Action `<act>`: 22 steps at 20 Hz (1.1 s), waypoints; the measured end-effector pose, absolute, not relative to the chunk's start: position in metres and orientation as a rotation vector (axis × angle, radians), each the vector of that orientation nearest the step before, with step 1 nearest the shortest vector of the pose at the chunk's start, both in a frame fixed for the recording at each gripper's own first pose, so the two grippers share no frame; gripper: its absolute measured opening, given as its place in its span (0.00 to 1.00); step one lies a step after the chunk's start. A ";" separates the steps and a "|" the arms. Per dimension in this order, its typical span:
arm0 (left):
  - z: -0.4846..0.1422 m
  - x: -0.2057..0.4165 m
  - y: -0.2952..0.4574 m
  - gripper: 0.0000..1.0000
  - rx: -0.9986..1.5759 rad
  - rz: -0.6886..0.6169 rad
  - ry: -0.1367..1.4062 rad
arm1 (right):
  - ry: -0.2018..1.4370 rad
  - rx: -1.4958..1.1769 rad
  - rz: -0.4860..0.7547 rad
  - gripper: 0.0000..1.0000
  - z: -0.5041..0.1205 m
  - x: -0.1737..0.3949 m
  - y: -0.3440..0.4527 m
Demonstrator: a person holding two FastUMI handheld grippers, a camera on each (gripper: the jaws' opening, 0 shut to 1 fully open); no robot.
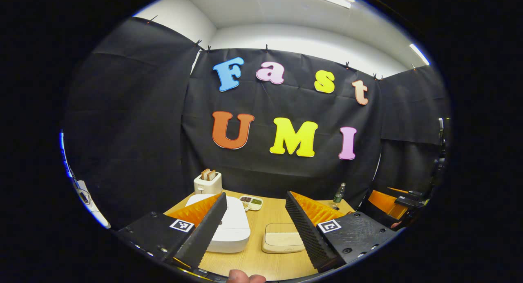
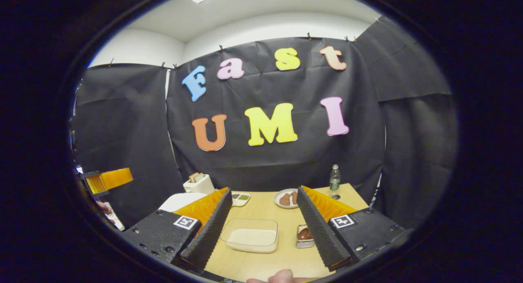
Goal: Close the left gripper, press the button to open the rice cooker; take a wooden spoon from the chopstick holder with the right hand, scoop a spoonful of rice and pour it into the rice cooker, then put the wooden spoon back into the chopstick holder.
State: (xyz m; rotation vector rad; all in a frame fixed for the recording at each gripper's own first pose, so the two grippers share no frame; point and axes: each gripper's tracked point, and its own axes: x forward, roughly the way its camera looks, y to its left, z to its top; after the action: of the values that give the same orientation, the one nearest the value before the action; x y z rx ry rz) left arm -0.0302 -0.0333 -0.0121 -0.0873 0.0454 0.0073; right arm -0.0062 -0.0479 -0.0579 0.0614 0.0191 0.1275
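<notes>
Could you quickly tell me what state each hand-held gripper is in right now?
Left hand-held gripper: open, holding nothing.
Right hand-held gripper: open, holding nothing.

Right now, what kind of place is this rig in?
Likely a staged kitchen tabletop inside a recording booth: black cloth wall behind a wooden table, with a toaster, a white rice cooker and a rice container.

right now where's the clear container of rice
In the right gripper view the clear rectangular container of rice sits on the wooden table, between that gripper's fingers, in front of the white rice cooker.
</notes>
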 end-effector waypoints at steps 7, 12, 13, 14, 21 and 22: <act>-0.001 -0.098 -0.050 0.94 -0.085 -0.068 -0.018 | -0.039 0.009 0.071 1.00 -0.048 -0.097 -0.032; 0.004 -0.114 -0.053 0.94 -0.098 -0.070 -0.045 | -0.064 -0.010 0.058 1.00 -0.044 -0.121 -0.026; 0.003 -0.115 -0.052 0.94 -0.100 -0.068 -0.044 | -0.068 -0.011 0.060 1.00 -0.044 -0.123 -0.025; 0.003 -0.118 -0.054 0.94 -0.101 -0.068 -0.047 | -0.071 -0.014 0.060 1.00 -0.043 -0.125 -0.025; 0.001 -0.116 -0.055 0.94 -0.082 -0.072 -0.030 | -0.062 -0.001 0.057 0.99 -0.045 -0.123 -0.026; 0.000 -0.115 -0.056 0.94 -0.082 -0.072 -0.028 | -0.056 -0.001 0.060 1.00 -0.048 -0.120 -0.025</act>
State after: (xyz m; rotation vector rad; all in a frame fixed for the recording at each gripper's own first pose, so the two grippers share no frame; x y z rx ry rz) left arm -0.1155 -0.0558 0.0003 -0.0817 -0.0282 -0.0719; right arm -0.1204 -0.0252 -0.0481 -0.0006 -0.0563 0.0598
